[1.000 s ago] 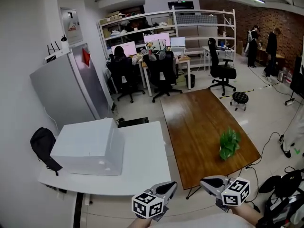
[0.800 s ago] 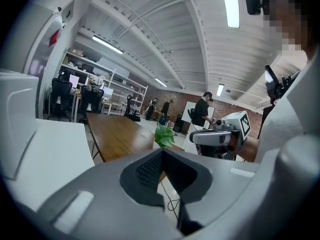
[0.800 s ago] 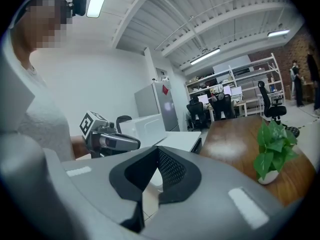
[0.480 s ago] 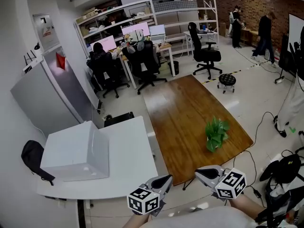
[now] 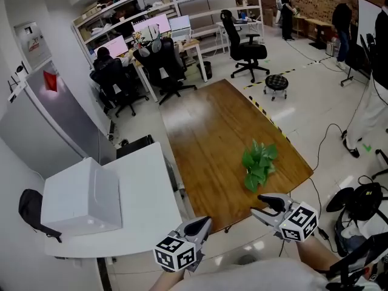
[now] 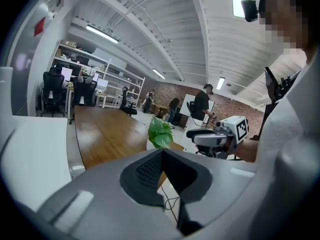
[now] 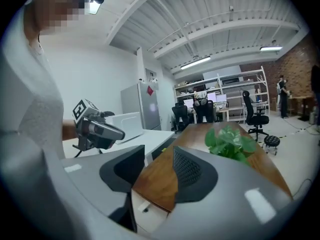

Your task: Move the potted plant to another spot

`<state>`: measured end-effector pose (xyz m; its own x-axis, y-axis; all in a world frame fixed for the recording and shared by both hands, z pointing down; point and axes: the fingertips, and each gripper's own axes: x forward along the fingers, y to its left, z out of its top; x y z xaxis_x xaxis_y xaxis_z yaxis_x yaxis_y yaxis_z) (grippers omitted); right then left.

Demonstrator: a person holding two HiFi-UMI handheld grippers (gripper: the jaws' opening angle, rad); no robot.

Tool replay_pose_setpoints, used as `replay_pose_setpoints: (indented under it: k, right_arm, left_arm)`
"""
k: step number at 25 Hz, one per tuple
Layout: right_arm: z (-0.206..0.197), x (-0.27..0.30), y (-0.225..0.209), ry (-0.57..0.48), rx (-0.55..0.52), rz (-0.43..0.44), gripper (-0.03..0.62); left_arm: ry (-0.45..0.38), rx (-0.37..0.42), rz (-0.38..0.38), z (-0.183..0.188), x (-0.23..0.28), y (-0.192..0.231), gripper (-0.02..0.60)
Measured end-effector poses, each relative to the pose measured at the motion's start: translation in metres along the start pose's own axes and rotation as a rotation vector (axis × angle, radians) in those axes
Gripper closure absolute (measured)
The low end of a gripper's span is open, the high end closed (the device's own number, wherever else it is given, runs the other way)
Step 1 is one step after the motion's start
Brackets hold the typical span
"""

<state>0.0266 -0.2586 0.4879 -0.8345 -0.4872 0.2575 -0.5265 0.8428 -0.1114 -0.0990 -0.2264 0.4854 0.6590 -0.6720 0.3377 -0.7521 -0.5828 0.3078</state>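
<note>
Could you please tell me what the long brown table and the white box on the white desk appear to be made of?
Long brown table: probably wood or wood veneer with a glossy finish; grain streaks run along it and light reflects off the top. White box: unclear, perhaps foam or plastic; matte, plain, softly rounded edges.

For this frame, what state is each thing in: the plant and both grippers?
Green leafy potted plant: upright on the brown wooden table, by its near right corner, untouched.
Left gripper: jaws together, empty.
Right gripper: jaws opening, nothing between them, short of the plant.
</note>
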Motion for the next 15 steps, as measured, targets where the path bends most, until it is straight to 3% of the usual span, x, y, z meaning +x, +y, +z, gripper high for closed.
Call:
replay_pose_setpoints:
  k: [5,10,15]
  right_arm:
    - [-0.041,-0.001,-0.088,0.071,-0.055,-0.106,0.334]
    - [-0.083,0.018,-0.138,0.170,-0.121,-0.165,0.259]
    - [-0.119,0.041,-0.180,0.213,-0.060,-0.196,0.168]
  left_arm:
    - [0.034,-0.003,0.023,0.005,0.024,0.009,0.588]
    - [0.042,-0.014,0.074,0.009,0.023,0.026,0.588]
    - [0.066,-0.021,0.120,0.004,0.017,0.033,0.588]
